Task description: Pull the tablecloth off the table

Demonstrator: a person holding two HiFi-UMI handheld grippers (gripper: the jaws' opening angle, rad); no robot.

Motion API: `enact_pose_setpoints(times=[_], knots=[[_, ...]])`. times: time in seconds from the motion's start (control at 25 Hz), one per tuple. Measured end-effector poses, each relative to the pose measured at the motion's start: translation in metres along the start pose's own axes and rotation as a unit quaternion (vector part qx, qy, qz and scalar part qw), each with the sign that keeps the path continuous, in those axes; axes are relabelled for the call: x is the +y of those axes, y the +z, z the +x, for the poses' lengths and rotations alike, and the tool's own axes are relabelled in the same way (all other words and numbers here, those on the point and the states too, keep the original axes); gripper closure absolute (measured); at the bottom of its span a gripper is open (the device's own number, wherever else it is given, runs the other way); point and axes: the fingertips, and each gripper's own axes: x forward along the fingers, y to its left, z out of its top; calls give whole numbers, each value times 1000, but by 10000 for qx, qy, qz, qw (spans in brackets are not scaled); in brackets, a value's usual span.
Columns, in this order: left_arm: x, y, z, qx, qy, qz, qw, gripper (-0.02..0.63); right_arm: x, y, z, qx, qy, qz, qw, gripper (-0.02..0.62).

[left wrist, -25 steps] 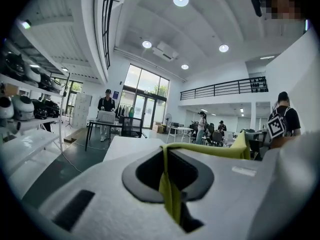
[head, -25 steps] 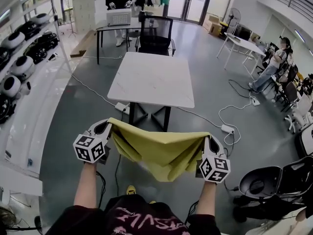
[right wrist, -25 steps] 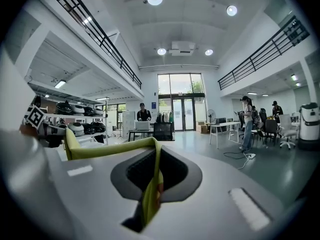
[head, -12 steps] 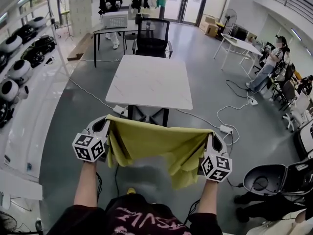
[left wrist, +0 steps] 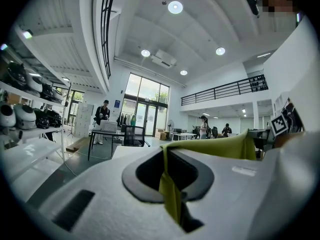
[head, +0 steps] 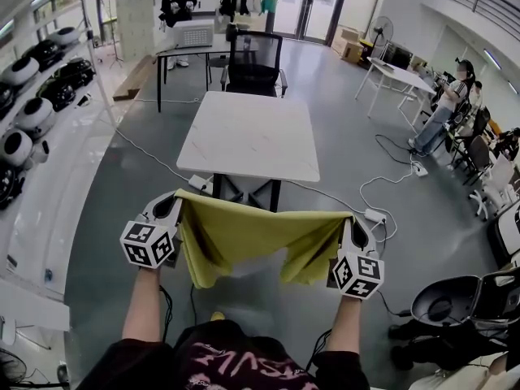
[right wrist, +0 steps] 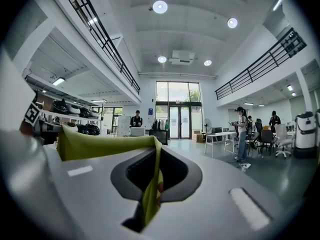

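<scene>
The yellow-green tablecloth [head: 252, 238] hangs in the air between my two grippers, well short of the white table [head: 250, 132], whose top is bare. My left gripper [head: 174, 204] is shut on the cloth's left corner, and the cloth [left wrist: 170, 194] runs pinched between its jaws. My right gripper [head: 350, 227] is shut on the right corner; there too the cloth [right wrist: 150, 194] is clamped between the jaws. The top edge is stretched fairly taut and the rest droops in folds below it.
A black office chair [head: 254, 59] stands behind the table, with a dark desk [head: 191, 47] and a person beyond. Cables and a power strip [head: 375, 215] lie on the grey floor. A shelf with helmets [head: 32, 112] runs along the left. Seated people are at the right.
The cloth's hanging folds have swung and shifted; the lower part now hangs shorter and more evenly. Both grippers have stayed at about the same place, still shut on the corners.
</scene>
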Motion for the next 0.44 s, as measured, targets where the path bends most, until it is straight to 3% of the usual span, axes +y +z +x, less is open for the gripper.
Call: enact_pose_setpoints(times=[0.44], knots=[[-1, 7, -5, -91, 24, 181, 9998, 598, 2, 3, -3, -19, 30, -156, 9999, 580]])
